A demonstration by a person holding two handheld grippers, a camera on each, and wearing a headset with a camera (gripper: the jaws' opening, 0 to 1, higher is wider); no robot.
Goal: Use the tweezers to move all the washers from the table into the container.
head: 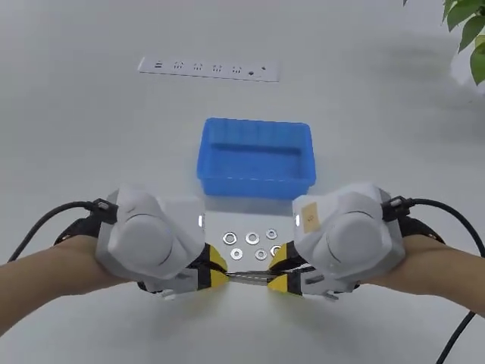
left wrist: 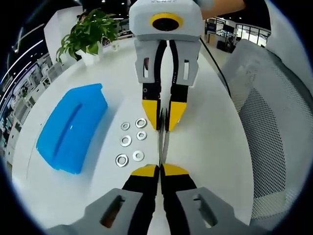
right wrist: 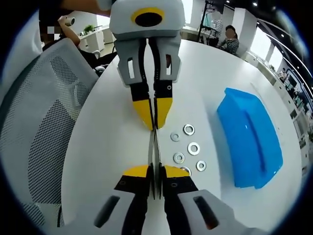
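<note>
Nearest us, the left gripper (head: pixel 217 274) and the right gripper (head: pixel 275 279) face each other. Both pairs of fingers are clenched on the tweezers (head: pixel 246 276), one at each end, so the tool spans the gap between them just above the desk (head: pixel 76 152). We judge the tweezers thin, springy and slick. A hold midway along the arms should let a squeeze close the tips, whereas a grip at the very end would likely let them swivel. Just beyond lie six washers (head: pixel 252 239), flat on the desk in a loose cluster, apart from one another. They look light, hard and slippery; we would catch one across its ring, with a tip through the hole. Farther on stands the blue container (head: pixel 256 183), and its floor looks bare. Beyond that lies a power strip (head: pixel 208 68).
</note>
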